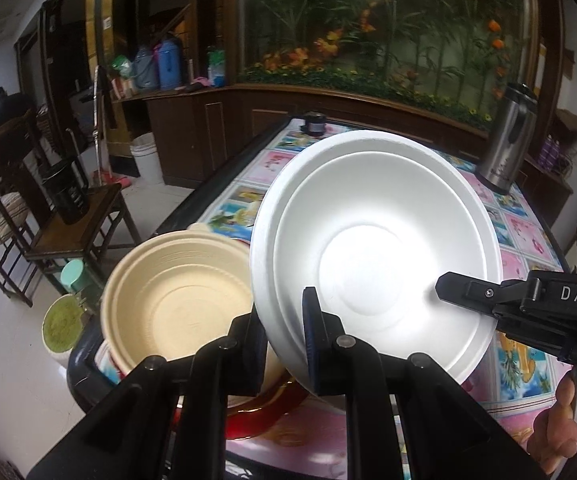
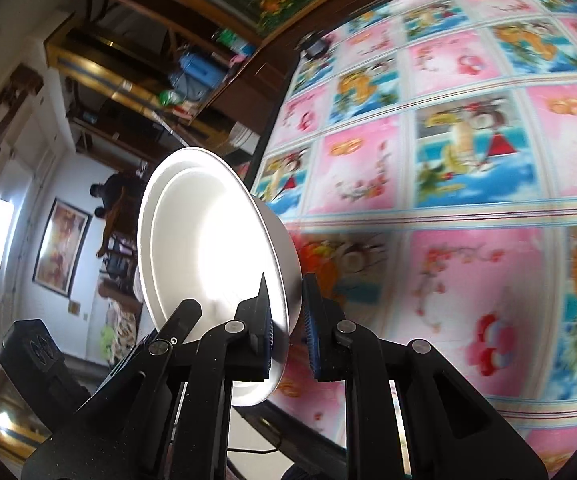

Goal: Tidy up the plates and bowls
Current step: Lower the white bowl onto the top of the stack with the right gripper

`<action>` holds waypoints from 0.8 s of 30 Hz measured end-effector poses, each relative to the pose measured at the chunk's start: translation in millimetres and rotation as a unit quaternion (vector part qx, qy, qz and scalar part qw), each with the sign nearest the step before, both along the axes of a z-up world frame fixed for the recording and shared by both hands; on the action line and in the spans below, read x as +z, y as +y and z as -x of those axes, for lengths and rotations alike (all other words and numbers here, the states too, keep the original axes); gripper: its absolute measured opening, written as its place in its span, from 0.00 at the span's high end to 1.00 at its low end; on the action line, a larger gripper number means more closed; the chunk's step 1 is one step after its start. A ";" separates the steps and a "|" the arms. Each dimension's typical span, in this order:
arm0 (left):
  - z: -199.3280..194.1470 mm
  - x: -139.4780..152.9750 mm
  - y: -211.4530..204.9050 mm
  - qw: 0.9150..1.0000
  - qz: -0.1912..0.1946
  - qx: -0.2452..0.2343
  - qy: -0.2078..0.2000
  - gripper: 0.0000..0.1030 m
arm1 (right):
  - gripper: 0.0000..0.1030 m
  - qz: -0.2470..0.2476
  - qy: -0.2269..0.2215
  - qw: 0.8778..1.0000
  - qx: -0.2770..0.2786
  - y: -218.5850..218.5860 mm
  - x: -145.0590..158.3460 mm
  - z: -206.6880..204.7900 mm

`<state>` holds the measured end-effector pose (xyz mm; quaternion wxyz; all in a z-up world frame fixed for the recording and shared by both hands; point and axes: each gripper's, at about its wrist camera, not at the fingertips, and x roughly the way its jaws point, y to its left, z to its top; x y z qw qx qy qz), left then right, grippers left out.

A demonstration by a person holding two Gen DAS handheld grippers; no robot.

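A white foam bowl (image 1: pixel 372 248) is held tilted above the table, its inside facing the left wrist camera. My left gripper (image 1: pixel 284 332) is shut on its near-left rim. My right gripper (image 1: pixel 460 294) comes in from the right and its fingers straddle the opposite rim. In the right wrist view the same bowl (image 2: pixel 208 248) stands edge-on, and the right gripper (image 2: pixel 288 332) has a finger on each side of the rim with a small gap on the outer side. A beige bowl (image 1: pixel 176 300) sits upright at the table's near-left corner, on a red plate (image 1: pixel 264 416).
The table carries a pink and blue picture cloth (image 2: pixel 468 200). A steel travel mug (image 1: pixel 506 140) stands at its far right and a small dark jar (image 1: pixel 314 122) at its far edge. Wooden chairs (image 1: pixel 68 220) and a green-lidded container (image 1: pixel 64 320) are left of the table.
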<state>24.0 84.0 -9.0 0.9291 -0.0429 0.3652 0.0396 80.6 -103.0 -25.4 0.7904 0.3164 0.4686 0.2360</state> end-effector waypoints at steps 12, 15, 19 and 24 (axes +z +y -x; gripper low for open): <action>3.3 -12.8 63.3 0.997 0.048 0.046 0.031 0.85 | 0.86 0.038 0.004 0.998 0.057 80.3 -4.6 -11.4; 4.7 -15.6 73.1 0.996 0.060 0.049 0.042 0.85 | 0.86 0.047 0.006 0.997 0.066 92.7 -6.8 -12.1; 2.1 -18.3 85.1 0.994 0.084 0.049 0.056 0.86 | 0.86 0.056 0.013 0.996 0.075 105.8 -10.6 -13.7; 0.2 -23.3 94.1 0.992 0.094 0.051 0.072 0.86 | 0.86 0.075 0.016 0.993 0.086 120.0 -11.6 -13.6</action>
